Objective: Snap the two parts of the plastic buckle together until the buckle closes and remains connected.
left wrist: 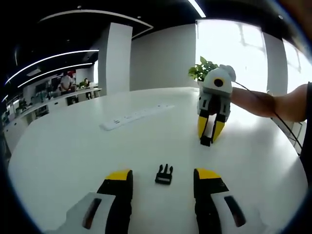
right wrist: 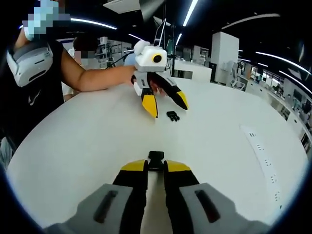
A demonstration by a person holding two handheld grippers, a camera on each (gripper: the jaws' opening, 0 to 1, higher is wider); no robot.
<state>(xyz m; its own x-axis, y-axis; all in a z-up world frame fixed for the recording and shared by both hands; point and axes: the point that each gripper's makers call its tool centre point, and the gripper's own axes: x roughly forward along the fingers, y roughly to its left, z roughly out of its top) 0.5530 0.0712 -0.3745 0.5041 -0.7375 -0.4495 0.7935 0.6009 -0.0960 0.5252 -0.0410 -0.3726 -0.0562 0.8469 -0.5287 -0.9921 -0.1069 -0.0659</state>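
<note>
black buckle part [left wrist: 164, 174], no legible writing

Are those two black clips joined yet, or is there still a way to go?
Not joined yet. Done: the right gripper has pinched one buckle half between its jaws. In hand: the left gripper sits open around the pronged buckle half, which lies loose on the white table. Left: gripping it, bringing both halves together and snapping them shut.

Buckle parts on the bench

One buckle part [left wrist: 164, 174] lies between the left fingers [left wrist: 120, 183]; the other part [right wrist: 155, 157] sits at the right fingers' [right wrist: 176, 168] tips.
</note>
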